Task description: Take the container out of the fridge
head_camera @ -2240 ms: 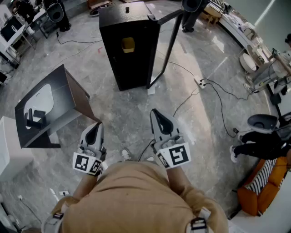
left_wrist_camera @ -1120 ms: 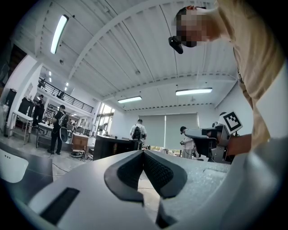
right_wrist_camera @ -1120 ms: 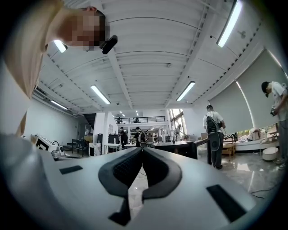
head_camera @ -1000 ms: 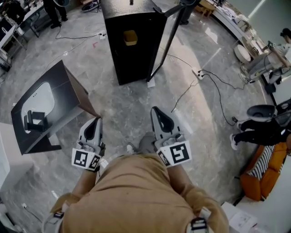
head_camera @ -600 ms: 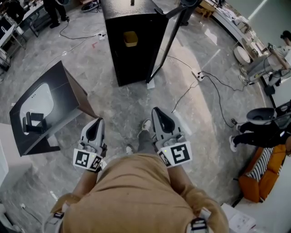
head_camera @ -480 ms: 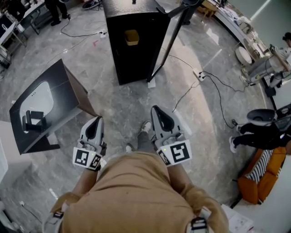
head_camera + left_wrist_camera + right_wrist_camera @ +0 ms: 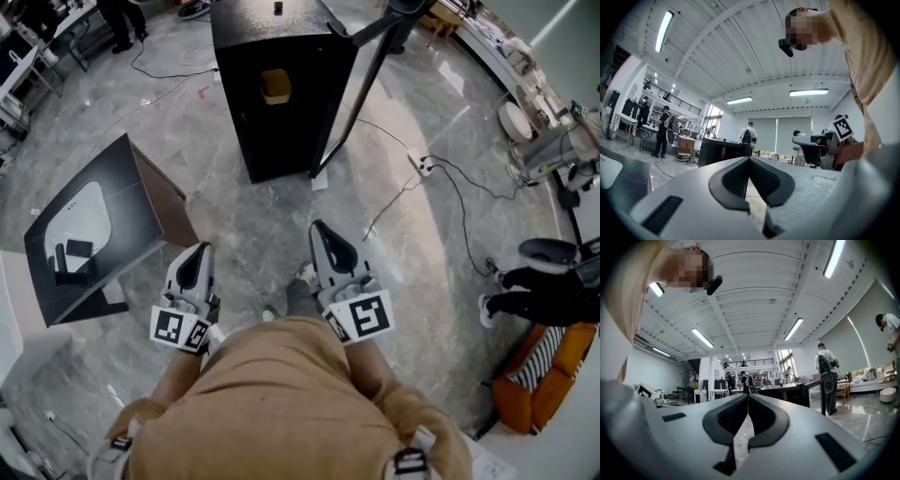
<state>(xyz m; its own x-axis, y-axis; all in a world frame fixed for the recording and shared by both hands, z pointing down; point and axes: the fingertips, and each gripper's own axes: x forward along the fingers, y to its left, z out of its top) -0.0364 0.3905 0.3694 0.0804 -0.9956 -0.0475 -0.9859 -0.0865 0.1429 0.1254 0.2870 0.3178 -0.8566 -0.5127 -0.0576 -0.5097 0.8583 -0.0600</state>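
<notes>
Grey marble floor [image 7: 253, 225], open black fridge [image 7: 281, 141] at upper centre.
Yellow container [image 7: 275, 86] sits in the fridge's upper part, contents and long axis too small to tell; door [image 7: 361, 84] swung open rightward. Left gripper [image 7: 194, 265] and right gripper [image 7: 328, 246], lower centre, point toward it, fingers pressed together on nothing; bare floor lies between.

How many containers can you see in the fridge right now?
1. A yellow container sits high inside the open black fridge. The interior below it is dark, so others may be hidden.
</notes>
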